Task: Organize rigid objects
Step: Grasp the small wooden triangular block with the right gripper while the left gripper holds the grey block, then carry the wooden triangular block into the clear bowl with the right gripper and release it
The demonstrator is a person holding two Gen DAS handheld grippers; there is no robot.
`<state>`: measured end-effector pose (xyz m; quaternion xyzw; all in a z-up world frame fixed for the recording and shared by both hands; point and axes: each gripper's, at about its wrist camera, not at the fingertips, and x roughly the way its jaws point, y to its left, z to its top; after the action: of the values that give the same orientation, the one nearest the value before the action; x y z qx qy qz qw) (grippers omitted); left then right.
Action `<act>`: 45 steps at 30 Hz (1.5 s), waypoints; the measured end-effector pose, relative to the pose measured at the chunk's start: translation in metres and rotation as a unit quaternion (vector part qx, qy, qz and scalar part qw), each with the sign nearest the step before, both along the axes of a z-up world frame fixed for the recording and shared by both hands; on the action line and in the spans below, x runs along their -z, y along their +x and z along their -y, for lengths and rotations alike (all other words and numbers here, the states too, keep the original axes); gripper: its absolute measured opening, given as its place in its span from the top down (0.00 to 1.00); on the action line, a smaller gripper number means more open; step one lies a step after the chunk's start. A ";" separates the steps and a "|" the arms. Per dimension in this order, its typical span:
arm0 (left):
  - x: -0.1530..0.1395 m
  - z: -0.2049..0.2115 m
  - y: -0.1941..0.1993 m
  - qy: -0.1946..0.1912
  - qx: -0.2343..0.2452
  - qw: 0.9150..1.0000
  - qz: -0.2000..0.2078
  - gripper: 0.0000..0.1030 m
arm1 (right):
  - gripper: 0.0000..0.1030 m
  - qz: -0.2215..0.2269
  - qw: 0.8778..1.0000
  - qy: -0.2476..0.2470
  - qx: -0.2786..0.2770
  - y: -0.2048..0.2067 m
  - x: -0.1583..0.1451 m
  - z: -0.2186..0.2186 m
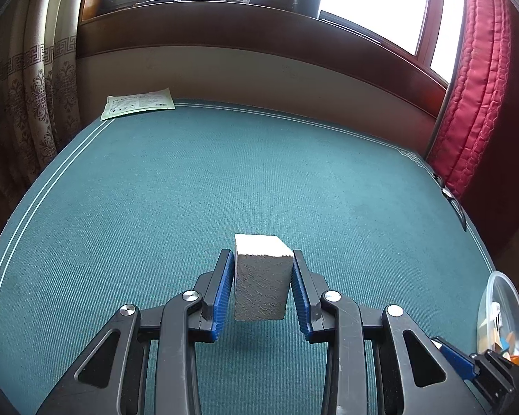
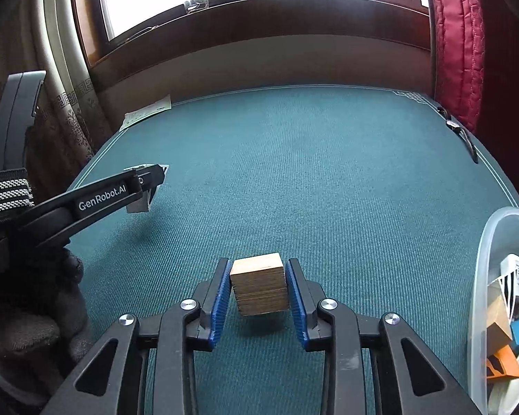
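The left gripper (image 1: 262, 285) fingers are clamping a white foam block (image 1: 261, 276) above the green surface (image 1: 225, 180). The right gripper (image 2: 258, 292) fingers are gripping a wooden cube (image 2: 259, 284), lifted near a clear plastic container (image 2: 498, 242) holding assorted blocks.

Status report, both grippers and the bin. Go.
Left gripper shut on white foam block, lifted. Right gripper shut on wooden cube. Clear bin at right, part filled. Nothing blocking.
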<state>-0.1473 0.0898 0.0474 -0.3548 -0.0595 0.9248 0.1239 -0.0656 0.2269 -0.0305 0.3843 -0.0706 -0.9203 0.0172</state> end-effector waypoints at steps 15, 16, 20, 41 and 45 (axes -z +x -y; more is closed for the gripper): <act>-0.002 -0.035 0.025 -0.013 0.054 0.998 -0.011 0.67 | 0.68 -0.051 0.996 0.003 0.077 0.051 -0.041 -0.053; -0.002 -0.037 0.026 -0.014 0.057 0.998 -0.012 0.67 | 0.68 -0.054 0.995 0.004 0.084 0.054 -0.043 -0.058; -0.002 -0.042 0.030 -0.015 0.066 0.998 -0.013 0.67 | 0.68 -0.062 0.991 0.007 0.118 0.065 -0.049 -0.078; -0.001 -0.046 0.040 -0.025 0.081 0.996 -0.016 0.67 | 0.54 -0.047 0.965 0.000 0.259 0.107 -0.034 -0.159; -0.001 -0.048 0.043 -0.030 0.081 0.996 -0.015 0.67 | 0.52 -0.050 0.964 -0.004 0.261 0.114 -0.033 -0.162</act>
<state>-0.1046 0.1375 0.0484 -0.3484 -0.0005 0.9182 0.1883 0.0486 0.3893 0.0023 0.3056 -0.1710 -0.9109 -0.2183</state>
